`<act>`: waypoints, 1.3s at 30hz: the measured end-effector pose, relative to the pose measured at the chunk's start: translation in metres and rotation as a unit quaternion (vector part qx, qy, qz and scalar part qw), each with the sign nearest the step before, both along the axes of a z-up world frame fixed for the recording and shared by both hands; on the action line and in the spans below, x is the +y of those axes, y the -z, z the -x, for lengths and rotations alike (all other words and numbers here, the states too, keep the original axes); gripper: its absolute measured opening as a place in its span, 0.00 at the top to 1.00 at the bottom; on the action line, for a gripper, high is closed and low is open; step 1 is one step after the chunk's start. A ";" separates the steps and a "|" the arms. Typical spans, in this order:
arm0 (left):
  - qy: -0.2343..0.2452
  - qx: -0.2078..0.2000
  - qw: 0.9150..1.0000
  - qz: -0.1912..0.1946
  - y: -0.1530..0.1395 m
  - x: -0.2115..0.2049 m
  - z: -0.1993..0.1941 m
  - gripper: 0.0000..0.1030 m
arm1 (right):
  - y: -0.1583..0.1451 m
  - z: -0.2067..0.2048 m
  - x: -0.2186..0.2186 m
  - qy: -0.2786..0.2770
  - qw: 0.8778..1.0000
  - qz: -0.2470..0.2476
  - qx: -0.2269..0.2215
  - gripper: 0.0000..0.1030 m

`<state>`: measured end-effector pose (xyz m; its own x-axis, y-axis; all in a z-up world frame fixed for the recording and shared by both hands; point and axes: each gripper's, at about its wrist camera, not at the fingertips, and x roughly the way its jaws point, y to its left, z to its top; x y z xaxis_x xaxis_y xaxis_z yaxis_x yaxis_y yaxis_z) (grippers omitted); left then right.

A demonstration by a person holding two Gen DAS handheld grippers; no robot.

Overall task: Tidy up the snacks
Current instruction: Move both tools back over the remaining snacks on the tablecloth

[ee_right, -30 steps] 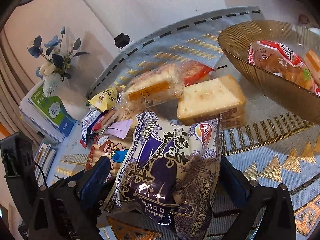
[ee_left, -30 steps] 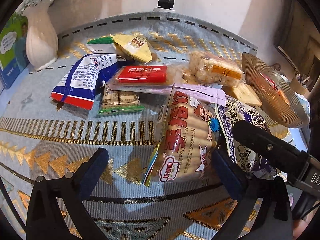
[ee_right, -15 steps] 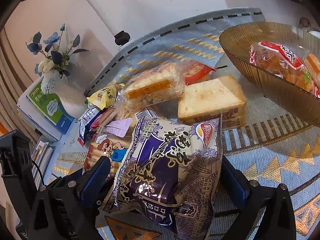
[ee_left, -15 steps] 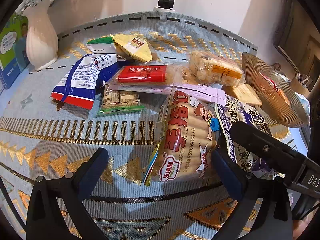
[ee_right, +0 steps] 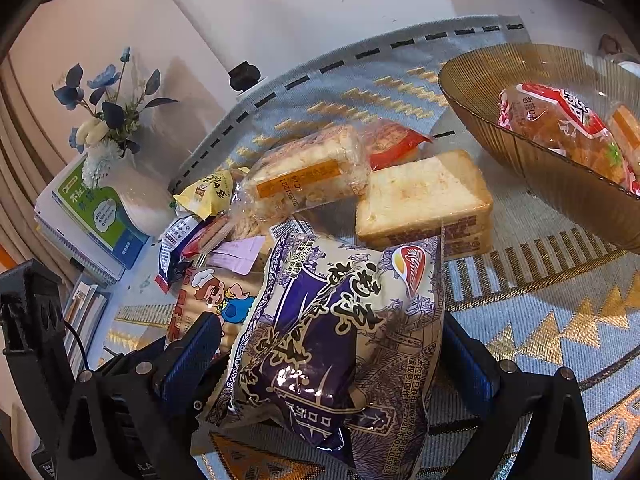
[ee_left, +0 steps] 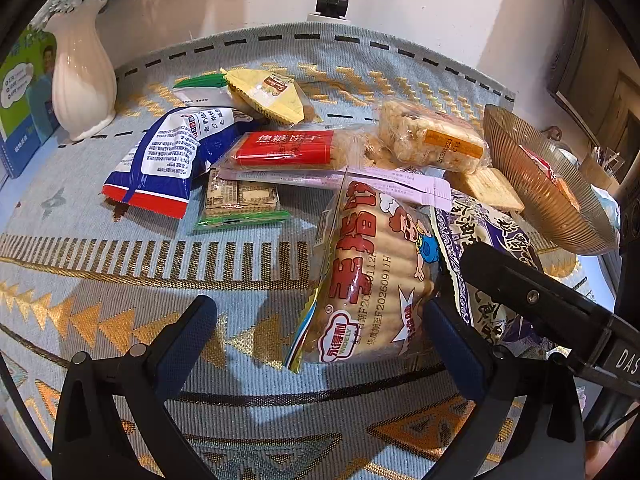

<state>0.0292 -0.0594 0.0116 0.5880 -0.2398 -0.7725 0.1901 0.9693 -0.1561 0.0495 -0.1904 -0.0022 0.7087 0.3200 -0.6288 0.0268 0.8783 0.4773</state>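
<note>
My right gripper [ee_right: 332,356] straddles the purple-and-cream printed snack bag [ee_right: 336,344], jaws apart, while my left gripper [ee_left: 320,332] gapes at the red-lettered clear biscuit pack [ee_left: 368,280] at its two o'clock.

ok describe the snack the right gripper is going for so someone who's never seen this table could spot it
Start at the brown ribbed glass bowl on the patterned cloth; nearer the camera lies a wrapped toast slab, and in front of that a puffy bag between the fingers of the right gripper. That purple and cream bag bears large cream brush characters, unlike the clear finger-biscuit pack beside it.
</note>
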 end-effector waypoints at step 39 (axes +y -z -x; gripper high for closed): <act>0.001 -0.001 1.000 0.000 0.000 0.000 0.000 0.00 | 0.000 0.002 0.002 -0.001 1.000 0.003 0.001 0.00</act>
<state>0.0291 -0.0594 0.0112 0.5895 -0.2406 -0.7711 0.1923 0.9690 -0.1553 0.0479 -0.1885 -0.0026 0.7069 0.3176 -0.6320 0.0255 0.8815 0.4716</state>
